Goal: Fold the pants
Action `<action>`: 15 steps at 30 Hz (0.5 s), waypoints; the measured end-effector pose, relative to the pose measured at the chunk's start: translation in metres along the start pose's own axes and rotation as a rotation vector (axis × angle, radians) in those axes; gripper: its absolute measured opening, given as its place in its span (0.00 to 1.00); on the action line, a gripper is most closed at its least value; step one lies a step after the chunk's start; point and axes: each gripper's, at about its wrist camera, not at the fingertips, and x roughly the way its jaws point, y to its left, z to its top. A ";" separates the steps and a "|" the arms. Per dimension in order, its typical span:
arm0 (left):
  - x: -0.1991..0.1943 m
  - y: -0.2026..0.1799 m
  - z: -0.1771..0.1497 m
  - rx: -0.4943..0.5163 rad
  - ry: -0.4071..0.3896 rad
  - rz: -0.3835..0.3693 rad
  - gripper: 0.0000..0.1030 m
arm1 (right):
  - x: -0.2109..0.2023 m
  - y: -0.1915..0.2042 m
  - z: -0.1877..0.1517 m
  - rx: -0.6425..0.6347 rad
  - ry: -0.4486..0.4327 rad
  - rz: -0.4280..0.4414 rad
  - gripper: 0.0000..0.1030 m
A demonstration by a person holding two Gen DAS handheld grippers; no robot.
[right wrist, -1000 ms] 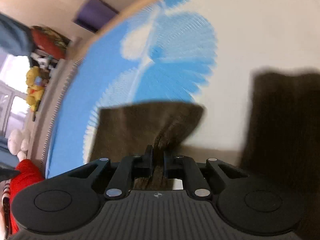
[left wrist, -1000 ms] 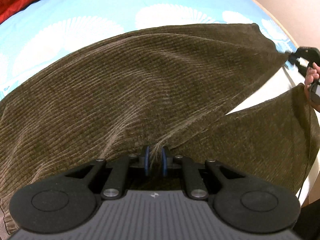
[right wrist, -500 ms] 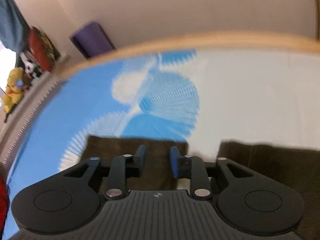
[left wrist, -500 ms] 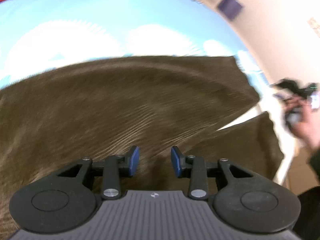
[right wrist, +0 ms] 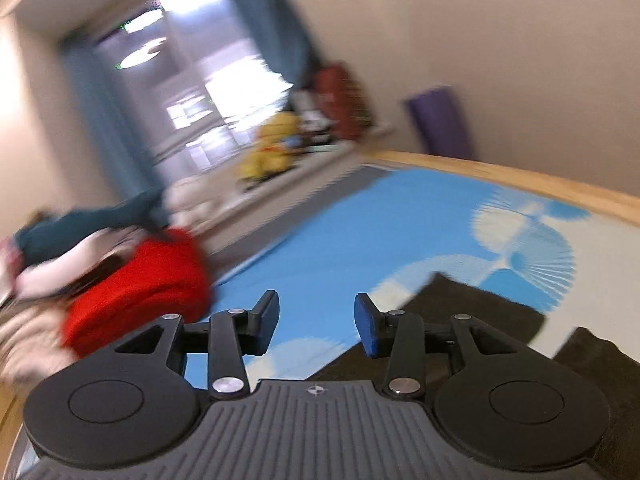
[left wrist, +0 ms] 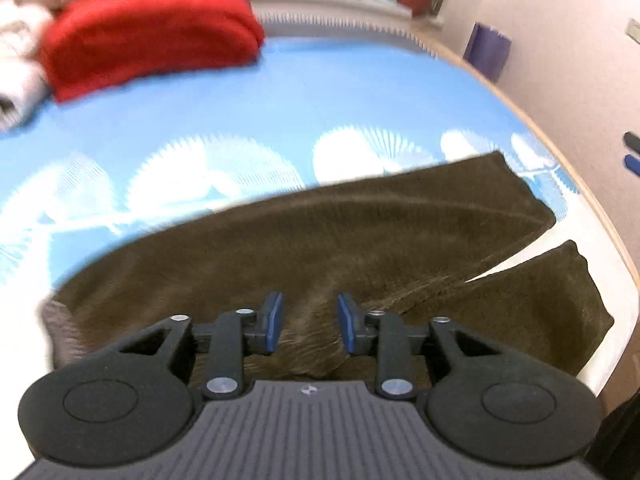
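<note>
The brown corduroy pants [left wrist: 320, 240] lie spread on the blue-and-white bed cover [left wrist: 240, 120], both legs reaching right toward the bed's edge with a narrow gap between them. My left gripper [left wrist: 308, 326] is open and empty, just above the pants near their crotch. My right gripper [right wrist: 316, 326] is open and empty, raised above the bed. The leg ends of the pants [right wrist: 472, 312] show low right in the right wrist view, which is blurred.
A folded red garment [left wrist: 148, 32] and a pile of pale clothes [left wrist: 20, 80] lie at the far left of the bed. The wooden bed edge [left wrist: 592, 200] and a wall run along the right. Soft toys [right wrist: 276, 148] sit by the window.
Both grippers opened and let go of the pants, which dropped flat onto the bed. Both grippers have lifted and tilted up; the right one swung left toward the room.
</note>
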 end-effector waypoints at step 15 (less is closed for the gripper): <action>-0.081 0.069 -0.103 -0.215 -0.041 0.339 0.55 | -0.040 0.066 -0.068 -0.328 0.138 0.003 0.49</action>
